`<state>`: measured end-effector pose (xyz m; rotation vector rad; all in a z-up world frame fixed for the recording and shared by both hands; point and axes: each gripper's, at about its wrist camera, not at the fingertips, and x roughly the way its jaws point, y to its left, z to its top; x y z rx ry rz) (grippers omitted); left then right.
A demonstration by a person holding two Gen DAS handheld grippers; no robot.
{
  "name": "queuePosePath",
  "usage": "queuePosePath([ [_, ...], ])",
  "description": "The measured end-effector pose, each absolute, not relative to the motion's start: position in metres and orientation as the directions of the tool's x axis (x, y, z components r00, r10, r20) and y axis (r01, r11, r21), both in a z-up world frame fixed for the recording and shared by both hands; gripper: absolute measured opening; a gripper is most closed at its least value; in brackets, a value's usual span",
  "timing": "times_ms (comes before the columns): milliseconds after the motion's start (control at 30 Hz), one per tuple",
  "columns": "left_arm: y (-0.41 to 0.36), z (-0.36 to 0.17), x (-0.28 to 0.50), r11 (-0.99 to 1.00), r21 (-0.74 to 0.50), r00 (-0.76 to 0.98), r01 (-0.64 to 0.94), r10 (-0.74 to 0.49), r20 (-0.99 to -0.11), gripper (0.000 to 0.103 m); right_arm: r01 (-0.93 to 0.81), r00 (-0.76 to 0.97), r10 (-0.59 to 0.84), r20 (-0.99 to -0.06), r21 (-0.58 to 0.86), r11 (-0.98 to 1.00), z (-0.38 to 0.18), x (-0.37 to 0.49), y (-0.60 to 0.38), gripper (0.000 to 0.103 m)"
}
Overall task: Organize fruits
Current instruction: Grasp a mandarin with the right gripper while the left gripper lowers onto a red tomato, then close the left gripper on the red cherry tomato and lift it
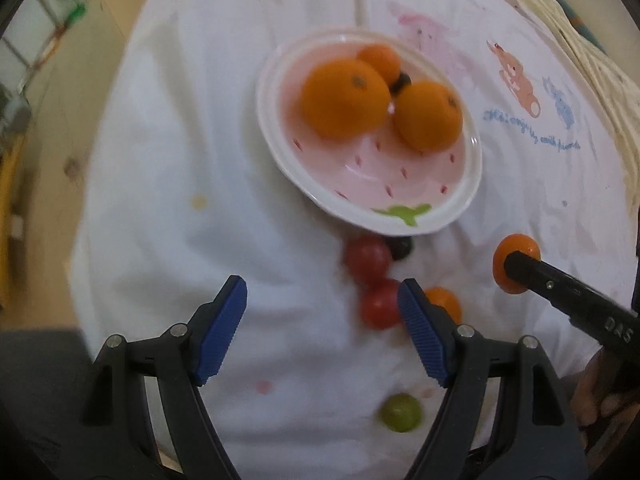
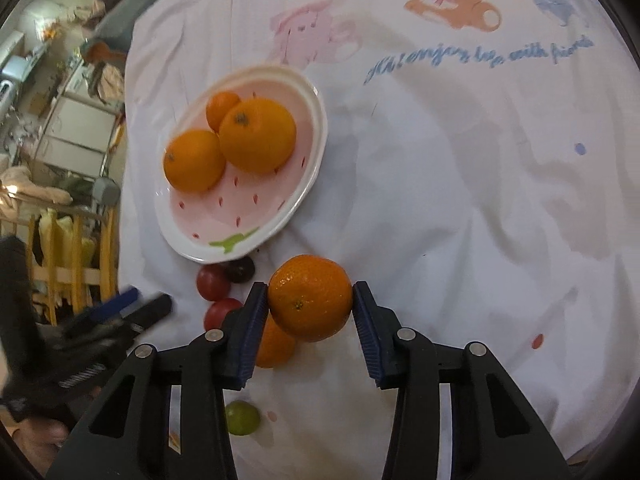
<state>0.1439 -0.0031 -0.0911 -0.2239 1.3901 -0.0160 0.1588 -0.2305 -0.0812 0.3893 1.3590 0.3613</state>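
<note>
A pink strawberry-pattern plate (image 1: 400, 184) (image 2: 224, 224) holds three oranges (image 1: 346, 98) (image 2: 258, 140) and a dark grape (image 1: 401, 82). My right gripper (image 2: 310, 300) is shut on a small orange (image 2: 310, 298), held above the cloth near the plate's front; it shows in the left wrist view (image 1: 516, 262). My left gripper (image 1: 322, 320) is open and empty over the cloth. Two red tomatoes (image 1: 368, 258) (image 2: 212, 282), a dark grape (image 1: 400, 248) (image 2: 240, 270), another small orange (image 1: 444, 302) (image 2: 274, 346) and a green grape (image 1: 400, 412) (image 2: 242, 418) lie on the cloth.
A white tablecloth (image 2: 460, 200) with cartoon animals and blue writing covers the table. The table edge falls off at the left (image 1: 100, 160). Furniture and clutter stand beyond it (image 2: 60, 140).
</note>
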Motion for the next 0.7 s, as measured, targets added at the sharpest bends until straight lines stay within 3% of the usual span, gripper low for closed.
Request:
queuePosePath([
  [100,-0.005,-0.102,0.144,0.958,-0.217,0.143,-0.189,-0.192,-0.971,0.074,-0.018,0.193,0.474,-0.859,0.480,0.877,-0.079,0.156,-0.235,0.045],
  [300,-0.022,-0.117,0.148,0.946,-0.233,0.095,-0.224,-0.217,-0.972,0.055,0.003,0.218,0.491,-0.843,0.504,0.864,-0.073,0.157,-0.243,0.045],
  [567,-0.045,-0.124,0.148,0.970,-0.188,0.095,-0.153,-0.175,-0.980,0.031,0.020,0.236,0.498,-0.834,0.517,0.856,-0.069,0.159,-0.250,0.045],
  [700,-0.048,-0.123,0.145,0.973,-0.192,0.080,-0.124,-0.184,-0.980,0.029,0.016,0.238,0.494,-0.836,0.512,0.859,-0.068,0.159,-0.249,0.045],
])
